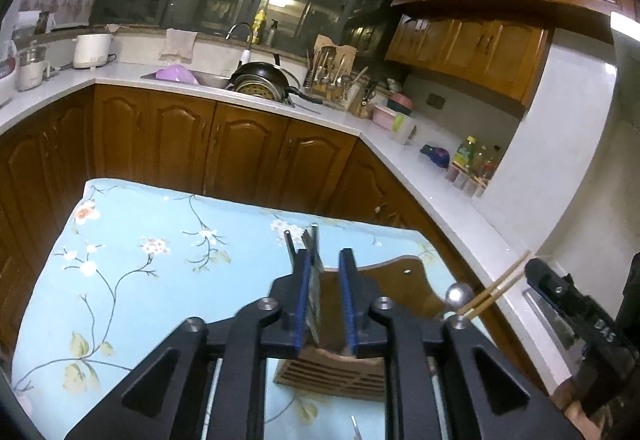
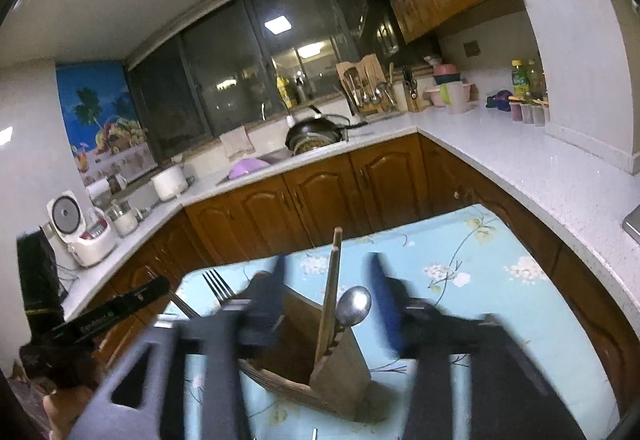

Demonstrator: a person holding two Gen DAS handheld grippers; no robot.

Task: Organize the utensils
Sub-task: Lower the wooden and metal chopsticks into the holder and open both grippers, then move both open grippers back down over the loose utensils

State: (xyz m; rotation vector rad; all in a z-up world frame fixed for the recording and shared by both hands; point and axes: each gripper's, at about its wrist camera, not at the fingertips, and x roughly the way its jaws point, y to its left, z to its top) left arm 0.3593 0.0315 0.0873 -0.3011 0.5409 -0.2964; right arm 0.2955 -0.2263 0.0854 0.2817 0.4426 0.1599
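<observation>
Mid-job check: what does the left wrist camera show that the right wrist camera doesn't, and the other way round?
Left wrist only: the gap of the left claw, jaws apart, with the fork leaning on one pad. Right wrist only: the right claw open astride the chopsticks, and the rice cooker on the counter. Both: the wooden holder, spoon, chopsticks, fork tines and floral tablecloth.

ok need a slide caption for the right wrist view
Open right gripper above a wooden utensil holder holding chopsticks and a spoon on a floral tablecloth.
</observation>
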